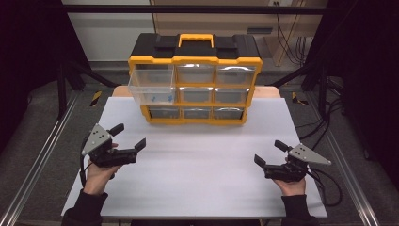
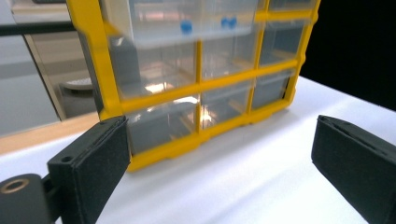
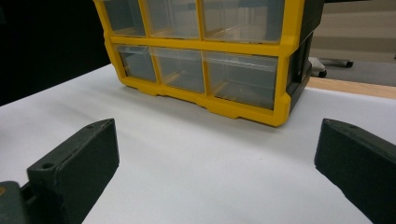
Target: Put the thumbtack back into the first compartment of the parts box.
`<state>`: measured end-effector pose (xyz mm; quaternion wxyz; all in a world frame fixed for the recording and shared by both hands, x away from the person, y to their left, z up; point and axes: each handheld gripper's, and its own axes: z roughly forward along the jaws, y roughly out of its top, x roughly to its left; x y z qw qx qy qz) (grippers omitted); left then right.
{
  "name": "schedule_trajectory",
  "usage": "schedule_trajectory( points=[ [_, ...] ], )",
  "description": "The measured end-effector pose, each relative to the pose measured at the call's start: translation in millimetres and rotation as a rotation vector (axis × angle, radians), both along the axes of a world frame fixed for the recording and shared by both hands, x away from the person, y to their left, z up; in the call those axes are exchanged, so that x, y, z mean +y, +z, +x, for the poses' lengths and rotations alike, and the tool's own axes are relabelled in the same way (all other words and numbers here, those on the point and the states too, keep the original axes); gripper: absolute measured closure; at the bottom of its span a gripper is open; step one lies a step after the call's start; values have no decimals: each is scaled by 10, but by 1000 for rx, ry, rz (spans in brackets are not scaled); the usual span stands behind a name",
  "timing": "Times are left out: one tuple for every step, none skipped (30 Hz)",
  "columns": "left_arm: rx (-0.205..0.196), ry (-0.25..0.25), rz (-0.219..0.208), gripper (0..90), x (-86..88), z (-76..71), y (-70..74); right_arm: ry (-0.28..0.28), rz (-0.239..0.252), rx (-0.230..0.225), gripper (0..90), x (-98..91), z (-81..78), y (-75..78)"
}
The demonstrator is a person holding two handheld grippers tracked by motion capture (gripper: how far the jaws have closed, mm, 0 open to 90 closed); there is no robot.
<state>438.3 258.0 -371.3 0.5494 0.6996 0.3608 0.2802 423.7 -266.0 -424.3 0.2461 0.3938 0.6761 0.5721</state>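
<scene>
Left gripper (image 1: pixel 129 135) and right gripper (image 1: pixel 268 153) sit near the table's (image 1: pixel 197 188) front edge, one per side, well apart, each held in a hand. Both have jaws spread wide, nothing between them, white tabletop visible in the gap in both gripper views. Farther back, centred at the far edge: yellow-and-black drawer organizer (image 1: pixel 195 77), upright, three by three clear drawers, yellow handle (image 1: pixel 195 38) on top. Top-left drawer (image 1: pixel 151 84) is pulled out, small blue pieces (image 1: pixel 161 98) inside. Other drawers look pushed in.
</scene>
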Motion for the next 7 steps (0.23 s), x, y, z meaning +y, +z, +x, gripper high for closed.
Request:
schedule_trajectory(
  points=[
    [3,0,-6,40,5,-5,-53,-1,0,1,8,-1,0,0],
    [8,0,-18,40,13,-8,-110,-1,-1,1,8,0,0,-1],
    [11,1,-25,39,16,-9,-139,-1,-4,1,8,1,-1,-1],
    [17,4,-21,39,25,-9,-176,-1,-3,1,8,1,-1,-1],
    [20,4,-18,39,31,-10,-194,-2,-2,1,8,1,0,-2],
    [23,5,-28,39,32,-13,-219,-2,-2,1,8,1,0,-2],
    [22,4,-27,39,37,-17,-236,-3,-2,2,8,0,0,-2]
  ],
)
